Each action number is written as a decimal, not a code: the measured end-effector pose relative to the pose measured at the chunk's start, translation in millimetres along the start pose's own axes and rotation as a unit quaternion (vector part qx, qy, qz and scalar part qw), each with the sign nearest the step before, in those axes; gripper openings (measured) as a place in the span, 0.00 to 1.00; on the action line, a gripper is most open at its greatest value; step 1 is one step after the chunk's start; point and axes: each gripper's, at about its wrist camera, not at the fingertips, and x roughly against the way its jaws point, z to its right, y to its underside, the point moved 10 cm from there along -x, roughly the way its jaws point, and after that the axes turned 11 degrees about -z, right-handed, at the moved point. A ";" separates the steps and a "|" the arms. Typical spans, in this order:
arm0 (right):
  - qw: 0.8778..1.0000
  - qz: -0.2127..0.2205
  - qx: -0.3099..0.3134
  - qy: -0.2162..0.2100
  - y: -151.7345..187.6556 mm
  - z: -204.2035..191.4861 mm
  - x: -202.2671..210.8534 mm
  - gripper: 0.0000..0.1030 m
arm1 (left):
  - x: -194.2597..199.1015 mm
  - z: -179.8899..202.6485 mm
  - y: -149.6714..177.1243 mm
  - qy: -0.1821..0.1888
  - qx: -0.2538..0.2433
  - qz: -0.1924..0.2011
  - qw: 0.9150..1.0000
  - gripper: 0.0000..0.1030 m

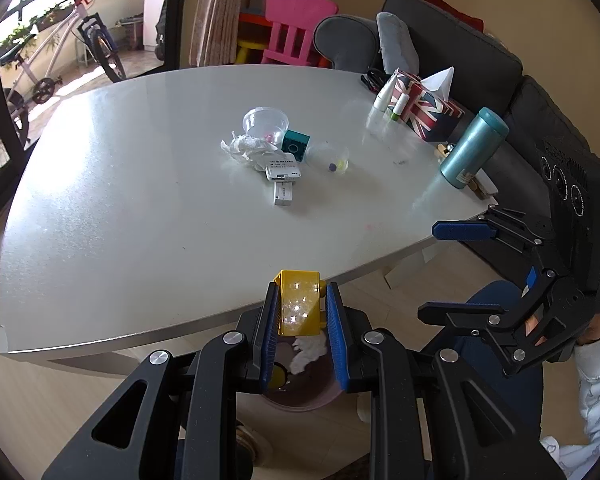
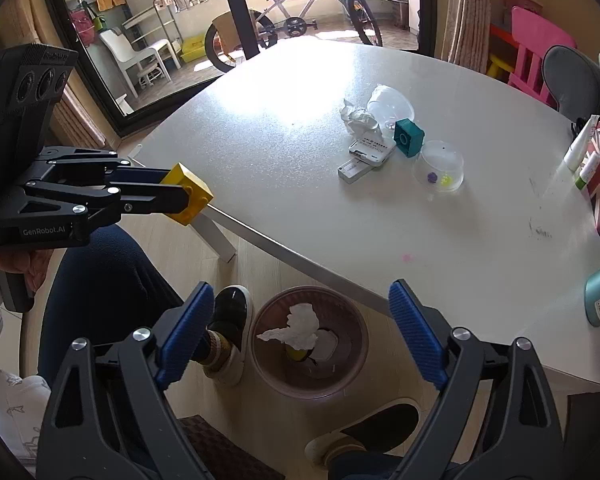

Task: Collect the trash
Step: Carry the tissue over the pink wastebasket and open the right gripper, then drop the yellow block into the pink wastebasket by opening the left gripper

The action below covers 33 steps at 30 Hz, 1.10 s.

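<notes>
Left tongs (image 1: 300, 312) clamping glossy yellow block (image 1: 300, 304), right ribbed tongs (image 2: 302, 332) wide, empty

Daylight floods in from the glass balcony doorway (image 2: 236, 20) and burns a white glare patch onto the pale grey speckled tabletop (image 2: 284, 92). Both views are sharp in the middle, yet the fisheye bends the edges hard and darkens every corner. Specular dots glint on the glossy yellow plastic block (image 1: 299, 304).
</notes>
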 end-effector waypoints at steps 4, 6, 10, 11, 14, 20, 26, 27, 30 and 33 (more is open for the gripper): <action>1.000 0.005 -0.015 0.007 -1.7 10.5 4.6 0.93 | -3.7 3.4 1.9 0.004 -0.005 -0.005 1.000 0.22; 1.000 0.007 -0.021 0.009 -2.3 14.8 6.4 0.94 | -6.0 5.7 3.2 0.005 -0.008 -0.009 1.000 0.22; 0.999 0.014 -0.031 0.016 -3.4 23.1 12.7 0.94 | -9.9 11.3 5.3 0.009 -0.016 -0.017 1.000 0.22; 0.999 0.017 -0.035 0.018 -4.0 25.7 14.8 0.94 | -11.3 12.9 6.5 0.010 -0.018 -0.019 1.000 0.22; 0.999 0.025 -0.042 0.022 -5.8 32.0 21.6 0.94 | -16.6 19.2 10.6 0.014 -0.025 -0.028 0.999 0.22; 0.997 0.039 -0.055 0.028 -4.6 42.5 31.1 0.94 | -28.9 33.5 17.4 0.019 -0.040 -0.044 0.998 0.22; 0.996 0.045 -0.066 0.033 -1.0 52.5 36.5 0.94 | -36.2 42.3 16.3 0.023 -0.048 -0.051 0.997 0.23; 0.996 0.046 -0.068 0.033 -0.3 53.0 37.4 0.94 | -37.0 42.7 15.1 0.020 -0.049 -0.049 0.997 0.25; 0.996 0.047 -0.072 0.034 1.7 55.6 38.5 0.94 | -35.7 44.1 11.0 0.020 -0.049 -0.034 0.998 0.92; 0.995 0.048 -0.074 0.035 2.6 57.8 39.3 0.94 | -32.3 43.1 5.6 0.017 -0.044 -0.022 0.999 0.94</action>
